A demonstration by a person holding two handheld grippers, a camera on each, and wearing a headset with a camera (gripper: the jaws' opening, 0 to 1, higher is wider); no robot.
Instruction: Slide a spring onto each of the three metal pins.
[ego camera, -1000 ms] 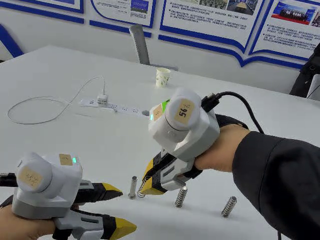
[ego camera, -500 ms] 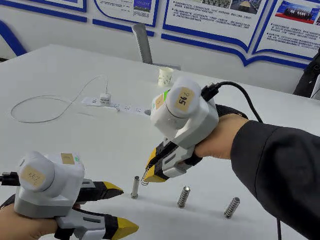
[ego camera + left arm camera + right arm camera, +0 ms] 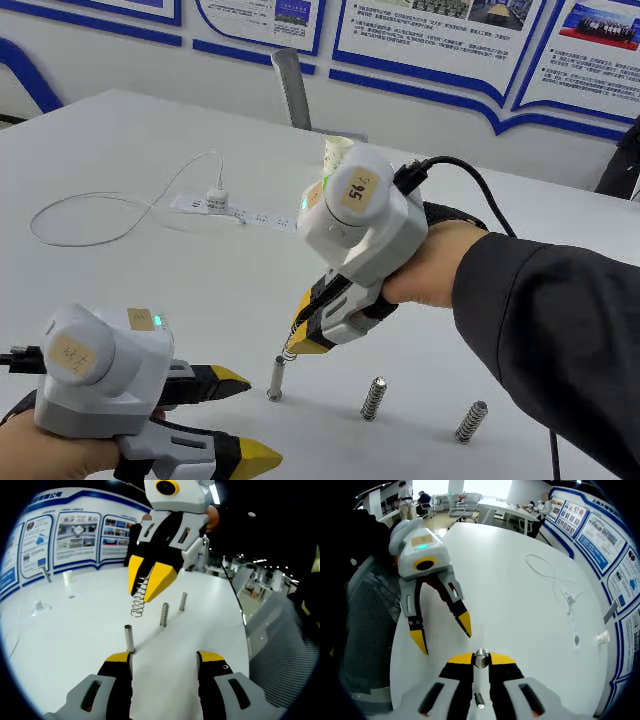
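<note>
1. Here the right gripper [image 3: 297,345] pinches a spring [image 3: 139,599] between its yellow tips, and the spring hangs just above the top of the bare pin [image 3: 276,378].
2. The left gripper [image 3: 165,657] has its jaws spread, holding nothing, near this pin.
3. The second pin [image 3: 374,397] and the third pin [image 3: 471,421] each carry a spring and stand on the white table [image 3: 150,290].

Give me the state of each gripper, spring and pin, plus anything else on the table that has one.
right gripper: shut on the spring.
left gripper: open, holding nothing.
spring: hanging from the jaws just above the bare pin, not yet on it.
bare pin: upright, no spring.
middle pin: spring on.
right-hand pin: spring on.
paper cup: upright.
power strip: one charger plugged in.
</note>
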